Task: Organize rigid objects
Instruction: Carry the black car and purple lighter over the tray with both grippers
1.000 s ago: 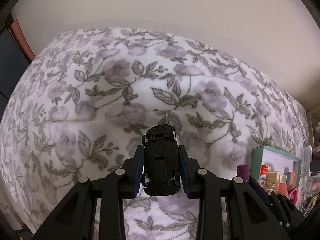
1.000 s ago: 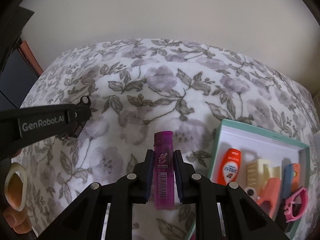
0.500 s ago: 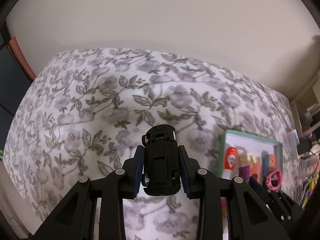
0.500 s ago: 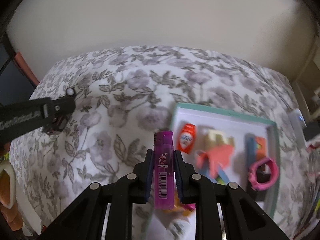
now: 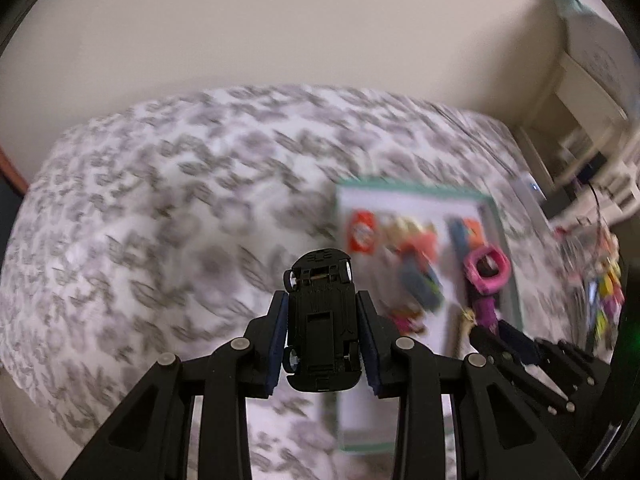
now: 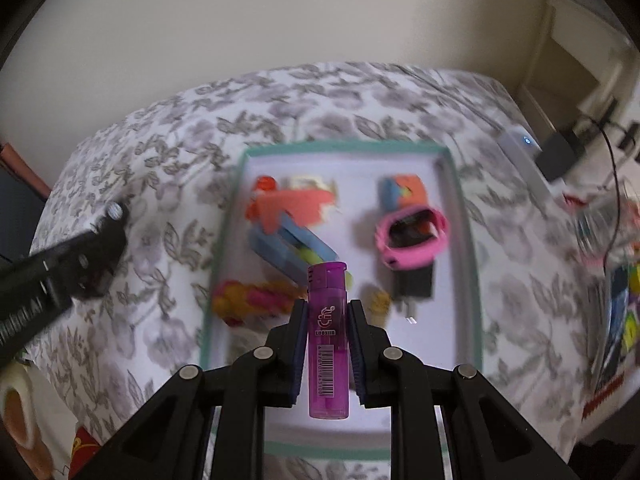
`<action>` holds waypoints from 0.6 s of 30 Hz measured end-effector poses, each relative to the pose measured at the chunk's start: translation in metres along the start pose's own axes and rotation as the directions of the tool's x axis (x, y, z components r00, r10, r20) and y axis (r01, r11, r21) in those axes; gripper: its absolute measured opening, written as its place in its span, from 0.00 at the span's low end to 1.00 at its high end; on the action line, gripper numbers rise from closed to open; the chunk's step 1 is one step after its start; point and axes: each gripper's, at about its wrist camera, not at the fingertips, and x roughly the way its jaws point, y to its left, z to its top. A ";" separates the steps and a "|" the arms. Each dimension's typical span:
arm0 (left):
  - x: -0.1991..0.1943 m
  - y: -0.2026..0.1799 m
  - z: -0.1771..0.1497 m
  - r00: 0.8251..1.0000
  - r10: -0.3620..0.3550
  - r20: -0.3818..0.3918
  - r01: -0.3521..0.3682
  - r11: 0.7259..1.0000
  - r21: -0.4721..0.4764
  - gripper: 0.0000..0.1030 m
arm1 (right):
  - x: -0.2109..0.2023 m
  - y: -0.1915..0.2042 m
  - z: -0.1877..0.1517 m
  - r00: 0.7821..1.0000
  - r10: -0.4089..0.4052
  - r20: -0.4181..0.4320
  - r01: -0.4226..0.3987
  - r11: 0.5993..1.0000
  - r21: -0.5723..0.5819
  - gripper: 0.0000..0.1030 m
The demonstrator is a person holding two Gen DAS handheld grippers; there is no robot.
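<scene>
toy car point(image 5: 321, 322): black, underside facing my left camera, nose away from me, clamped between my left gripper point(image 5: 322, 312) pads, in the air above the bed, just left of the box's left wall.
lighter point(image 6: 327, 340): translucent purple, barcode toward me, upright along the fingers, pinched in my right gripper point(image 6: 327, 326), in the air above the box's near half.
left gripper: narrow, closed on the car's flanks.
right gripper: nearly closed, holding the lighter by its long sides.
box point(image 6: 464, 216): shallow, white inside, teal rim, lying on the bed toward its right edge.
box contents: pink watch point(image 6: 412, 236) right of centre, orange-blue item behind it, red-capped tube at far left, peach and blue plastic pieces in the middle, yellow-red piece at near left. Blurred, can't tell more.
bed point(image 6: 168, 184): white cover with grey floral print, far edge against a plain wall.
cross view: left gripper shows at the left edge of my right camera, beside the box.
right of bed: white shelf unit, black cable, colourful clutter, all blurred.
</scene>
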 end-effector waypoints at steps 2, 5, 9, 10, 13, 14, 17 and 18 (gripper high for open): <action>0.005 -0.015 -0.011 0.999 -0.025 -0.024 0.026 0.999 0.028 0.34 | 0.002 -0.010 -0.007 1.000 0.001 -0.016 -0.001 1.000 0.022 0.20; 0.010 -0.033 -0.024 0.997 -0.052 -0.050 0.055 0.997 0.062 0.34 | 0.008 -0.026 -0.018 0.999 0.003 -0.048 -0.001 0.998 0.059 0.20; 0.018 -0.055 -0.043 0.994 -0.079 -0.080 0.087 0.991 0.101 0.34 | 0.014 -0.040 -0.029 0.997 0.003 -0.080 0.004 0.996 0.091 0.20; 0.020 -0.059 -0.047 0.993 -0.082 -0.088 0.091 0.990 0.106 0.34 | 0.016 -0.043 -0.032 0.996 0.003 -0.086 0.005 0.995 0.099 0.20; 0.026 -0.071 -0.056 0.990 -0.092 -0.108 0.106 0.986 0.131 0.34 | 0.022 -0.052 -0.037 0.994 0.011 -0.106 0.003 0.992 0.127 0.21; 0.027 -0.075 -0.059 0.989 -0.095 -0.111 0.110 0.984 0.140 0.34 | 0.024 -0.054 -0.039 0.994 0.012 -0.113 0.003 0.991 0.136 0.21; 0.031 -0.084 -0.067 0.987 -0.102 -0.122 0.122 0.979 0.164 0.34 | 0.032 -0.060 -0.044 0.991 0.016 -0.136 0.006 0.988 0.156 0.21; 0.032 -0.086 -0.069 0.988 -0.096 -0.125 0.116 0.979 0.170 0.33 | 0.034 -0.061 -0.045 0.990 0.014 -0.143 0.009 0.987 0.161 0.21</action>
